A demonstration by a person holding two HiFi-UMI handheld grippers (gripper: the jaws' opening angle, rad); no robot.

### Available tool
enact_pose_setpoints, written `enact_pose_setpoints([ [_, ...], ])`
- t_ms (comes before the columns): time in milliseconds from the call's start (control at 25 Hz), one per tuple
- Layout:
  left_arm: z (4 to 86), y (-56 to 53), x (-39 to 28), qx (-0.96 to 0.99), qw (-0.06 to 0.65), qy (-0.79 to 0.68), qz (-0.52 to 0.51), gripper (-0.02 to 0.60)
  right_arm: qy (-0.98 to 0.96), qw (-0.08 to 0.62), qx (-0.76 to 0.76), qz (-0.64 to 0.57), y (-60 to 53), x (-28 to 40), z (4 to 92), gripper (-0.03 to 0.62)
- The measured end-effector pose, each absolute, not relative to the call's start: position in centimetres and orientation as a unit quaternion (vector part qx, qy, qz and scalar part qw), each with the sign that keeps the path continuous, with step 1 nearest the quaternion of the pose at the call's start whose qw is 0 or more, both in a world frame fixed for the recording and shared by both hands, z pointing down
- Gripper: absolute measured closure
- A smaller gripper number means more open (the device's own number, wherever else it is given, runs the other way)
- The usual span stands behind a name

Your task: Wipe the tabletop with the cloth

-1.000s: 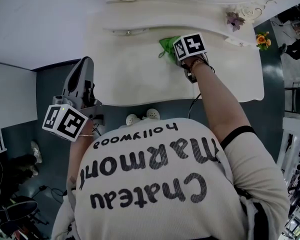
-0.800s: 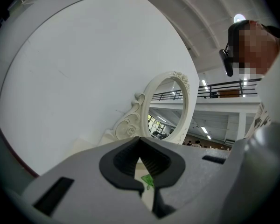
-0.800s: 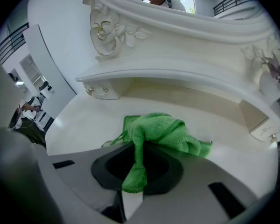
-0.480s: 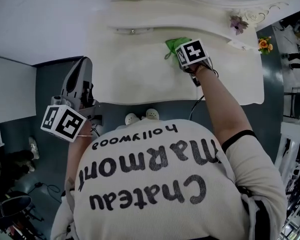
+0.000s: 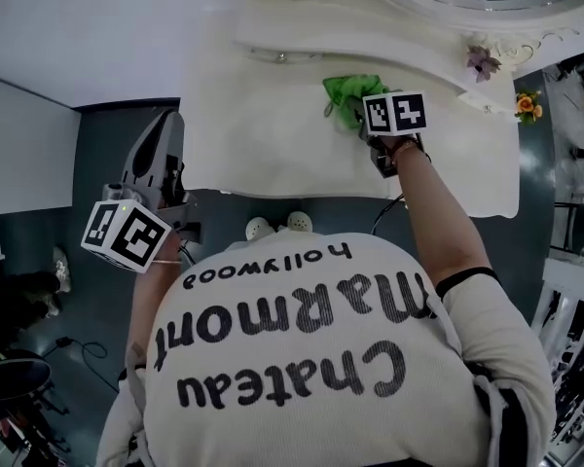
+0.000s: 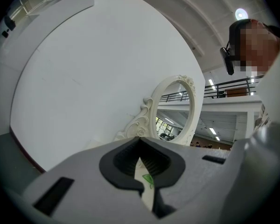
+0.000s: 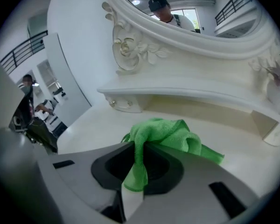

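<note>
A green cloth (image 5: 348, 96) lies bunched on the cream tabletop (image 5: 273, 134) near its back shelf. My right gripper (image 5: 365, 117) is shut on the green cloth (image 7: 163, 136), a fold of which hangs pinched between its jaws in the right gripper view, and the cloth rests on the tabletop (image 7: 93, 134). My left gripper (image 5: 156, 168) is held off the table's left front corner, above the dark floor; its jaws are closed with nothing between them in the left gripper view, where the left gripper (image 6: 142, 169) points toward the wall.
An ornate white mirror (image 7: 191, 13) rises behind a raised back shelf (image 7: 186, 94). A small purple flower (image 5: 483, 63) and an orange flower (image 5: 529, 106) stand at the table's right. A drawer knob (image 5: 280, 57) sits under the shelf. Pale slippers (image 5: 277, 226) lie below the table's front edge.
My right gripper and the green cloth have slid to the right along the back of the tabletop. The left gripper has stayed where it was.
</note>
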State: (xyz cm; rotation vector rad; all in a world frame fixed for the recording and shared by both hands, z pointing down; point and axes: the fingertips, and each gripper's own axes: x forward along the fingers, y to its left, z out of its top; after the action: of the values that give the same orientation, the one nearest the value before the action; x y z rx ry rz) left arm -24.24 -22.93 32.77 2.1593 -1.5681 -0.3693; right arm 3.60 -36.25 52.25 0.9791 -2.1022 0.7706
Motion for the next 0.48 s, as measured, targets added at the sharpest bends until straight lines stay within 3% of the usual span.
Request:
enact_pose_setpoints([
  [160, 32.6, -22.4, -24.7, 0.777, 0.219, -0.573, -0.140, 0.574, -0.847, 0.322, 0.309, 0.288, -34.0, -2.2, 50.4, 0.525],
  [480, 33.3, -20.9, -26.2, 0.761, 0.223, -0.591, -0.147, 0.574, -0.867, 0.365, 0.210, 0.264, -29.7, -9.5, 52.0, 0.525],
])
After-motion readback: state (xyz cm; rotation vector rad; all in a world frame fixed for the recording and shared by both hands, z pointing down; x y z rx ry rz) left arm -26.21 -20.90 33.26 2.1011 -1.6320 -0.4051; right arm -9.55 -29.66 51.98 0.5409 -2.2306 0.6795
